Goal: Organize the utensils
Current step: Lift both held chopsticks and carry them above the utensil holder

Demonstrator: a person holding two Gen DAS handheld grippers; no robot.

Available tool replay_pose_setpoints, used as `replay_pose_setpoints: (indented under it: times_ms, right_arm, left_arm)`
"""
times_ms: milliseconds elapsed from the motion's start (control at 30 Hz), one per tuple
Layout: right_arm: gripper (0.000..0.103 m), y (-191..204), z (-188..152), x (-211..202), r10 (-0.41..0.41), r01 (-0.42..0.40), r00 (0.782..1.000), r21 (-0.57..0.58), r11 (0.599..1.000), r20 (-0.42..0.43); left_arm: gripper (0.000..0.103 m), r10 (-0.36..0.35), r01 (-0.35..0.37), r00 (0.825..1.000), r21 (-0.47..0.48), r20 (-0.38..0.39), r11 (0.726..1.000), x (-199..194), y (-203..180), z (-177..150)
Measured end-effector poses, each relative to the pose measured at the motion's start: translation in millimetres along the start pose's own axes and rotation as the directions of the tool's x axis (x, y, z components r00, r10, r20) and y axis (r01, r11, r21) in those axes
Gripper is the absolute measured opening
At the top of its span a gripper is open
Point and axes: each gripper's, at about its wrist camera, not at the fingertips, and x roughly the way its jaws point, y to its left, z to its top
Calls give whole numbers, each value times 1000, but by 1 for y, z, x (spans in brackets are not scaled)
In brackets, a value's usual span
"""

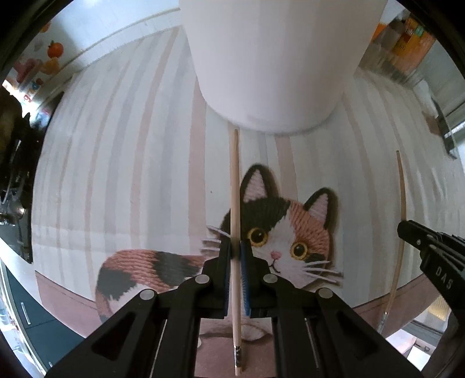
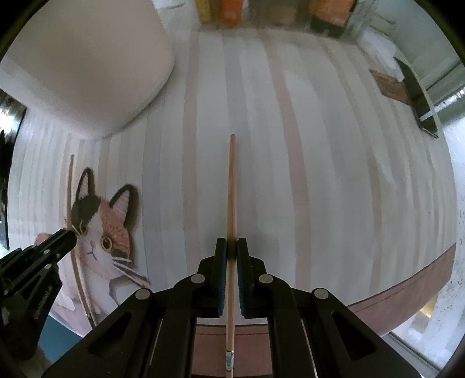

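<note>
My left gripper (image 1: 235, 247) is shut on a pale wooden chopstick (image 1: 234, 180) that runs straight ahead between its pads, over a striped mat with a calico cat (image 1: 290, 229) printed on it. The chopstick's far tip ends just short of a tall white holder (image 1: 270, 64). My right gripper (image 2: 231, 247) is shut on a second, browner chopstick (image 2: 232, 189) above the mat's bare stripes. The white holder (image 2: 87, 72) stands to its far left. Each gripper shows in the other's view: the right gripper (image 1: 407, 229) with its chopstick (image 1: 402, 197), and the left gripper (image 2: 66, 237).
A dark knife-like tool (image 2: 418, 101) lies on a wooden board (image 2: 389, 84) at the far right. Orange boxes and bottles (image 2: 232, 8) line the back. The mat's brown border (image 2: 407, 296) runs close to the table's near edge.
</note>
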Motion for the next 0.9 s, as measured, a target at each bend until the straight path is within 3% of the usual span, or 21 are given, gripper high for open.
replay_pose_setpoints:
  times_ms: [267, 500, 700, 900]
  right_arm:
    - [7, -3, 5, -38, 40, -43, 993, 27, 999, 114]
    - [7, -5, 11, -84, 76, -81, 972, 15, 997, 222]
    - [6, -3, 22, -131, 119, -125, 937, -4, 992, 330]
    - [6, 2, 34, -190, 191, -197, 878, -32, 980, 439]
  left_arm:
    - [4, 21, -20, 991, -4, 135, 1000, -54, 0, 0]
    - [4, 17, -8, 967, -39, 255, 999, -109, 1, 6]
    - [4, -2, 30, 933, -71, 360, 997, -155, 13, 17]
    - [4, -42, 91, 888, -85, 458, 992, -214, 28, 32]
